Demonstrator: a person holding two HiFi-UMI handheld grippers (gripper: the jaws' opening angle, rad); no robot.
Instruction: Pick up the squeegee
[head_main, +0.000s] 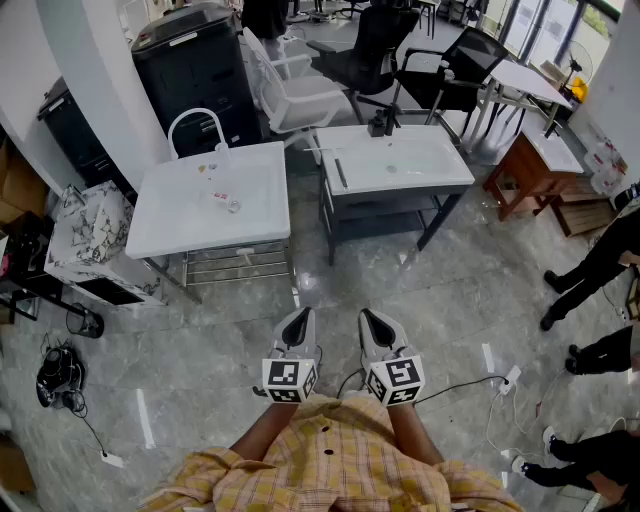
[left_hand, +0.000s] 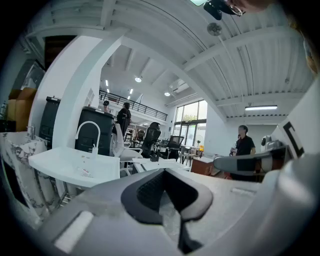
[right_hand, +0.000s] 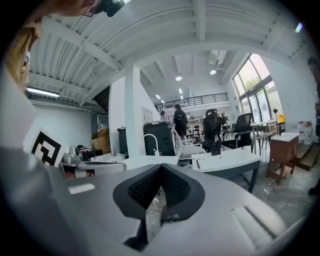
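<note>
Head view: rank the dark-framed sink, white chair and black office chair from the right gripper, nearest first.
From the right gripper:
1. Dark-framed sink, straight ahead.
2. White chair, behind it, leftward.
3. Black office chair, farthest back.

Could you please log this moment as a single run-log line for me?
phase: pre-approach | left tongs: shut, empty | right tongs: shut, empty | squeegee: likely dark bar on right basin, untouched
</note>
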